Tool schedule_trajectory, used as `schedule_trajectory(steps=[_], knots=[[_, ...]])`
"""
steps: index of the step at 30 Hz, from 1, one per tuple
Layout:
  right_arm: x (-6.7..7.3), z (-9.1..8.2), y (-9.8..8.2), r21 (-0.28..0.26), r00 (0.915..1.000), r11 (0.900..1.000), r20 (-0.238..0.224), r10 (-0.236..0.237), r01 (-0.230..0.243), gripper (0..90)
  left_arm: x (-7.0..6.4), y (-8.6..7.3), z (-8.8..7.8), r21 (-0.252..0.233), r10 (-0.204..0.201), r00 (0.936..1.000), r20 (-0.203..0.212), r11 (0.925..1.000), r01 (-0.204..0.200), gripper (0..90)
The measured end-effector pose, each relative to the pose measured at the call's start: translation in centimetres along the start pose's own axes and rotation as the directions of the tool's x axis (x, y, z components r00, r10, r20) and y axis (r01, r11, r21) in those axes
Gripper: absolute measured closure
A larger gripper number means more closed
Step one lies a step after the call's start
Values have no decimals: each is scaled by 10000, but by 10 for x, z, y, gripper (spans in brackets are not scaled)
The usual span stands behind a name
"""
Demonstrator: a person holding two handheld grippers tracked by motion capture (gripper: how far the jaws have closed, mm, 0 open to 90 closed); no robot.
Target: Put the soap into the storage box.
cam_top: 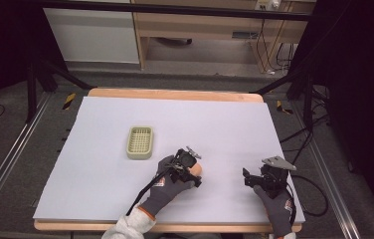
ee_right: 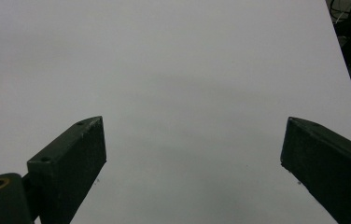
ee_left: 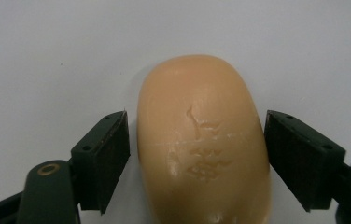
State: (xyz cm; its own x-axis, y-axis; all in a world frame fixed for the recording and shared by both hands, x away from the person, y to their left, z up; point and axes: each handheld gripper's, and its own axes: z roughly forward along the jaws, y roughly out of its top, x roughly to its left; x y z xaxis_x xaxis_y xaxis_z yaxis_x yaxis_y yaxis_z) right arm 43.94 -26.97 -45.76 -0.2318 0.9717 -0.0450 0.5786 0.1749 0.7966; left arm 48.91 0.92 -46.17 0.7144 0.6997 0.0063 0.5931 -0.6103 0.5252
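Observation:
A peach-coloured bar of soap [ee_left: 201,140] with a stamped mark lies on the white table sheet [ee_left: 47,56]. My left gripper [ee_left: 196,116] is lowered over it, one jaw on each long side. A thin gap shows at the left pad [ee_left: 110,154], and the right pad [ee_left: 299,158] is at the soap's edge. From above, the soap [cam_top: 197,170] peeks out beside the left gripper [cam_top: 189,164], held by a gloved hand. My right gripper [cam_top: 247,177] rests to the right, and its jaws [ee_right: 192,140] stand wide apart over bare sheet.
A pale green slotted soap dish [cam_top: 140,142] sits on the sheet, left of and beyond the left hand. The wooden table edge [cam_top: 175,93] runs along the far side. Cables lie on the floor at the right [cam_top: 314,194].

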Motion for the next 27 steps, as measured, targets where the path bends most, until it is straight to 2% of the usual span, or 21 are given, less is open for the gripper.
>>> schedule_trajectory(steps=[15, 19, 27], knots=[[1, 1, 0, 55, 10000, 10000, -3, 22, -22, 72, 0, 1, 1, 252, -95, 9999, -105, 9996, 97, 303], [0, 1, 0, 21, 10000, 10000, 8, 34, -34, 72, 0, 3, 1, 380, -9, 10000, -82, 9993, 12, 307], [0, 1, 0, 58, 10000, 10000, -1, 37, -37, 72, 1, 2, 0, 282, -62, 10000, 51, 9996, 60, 310]])
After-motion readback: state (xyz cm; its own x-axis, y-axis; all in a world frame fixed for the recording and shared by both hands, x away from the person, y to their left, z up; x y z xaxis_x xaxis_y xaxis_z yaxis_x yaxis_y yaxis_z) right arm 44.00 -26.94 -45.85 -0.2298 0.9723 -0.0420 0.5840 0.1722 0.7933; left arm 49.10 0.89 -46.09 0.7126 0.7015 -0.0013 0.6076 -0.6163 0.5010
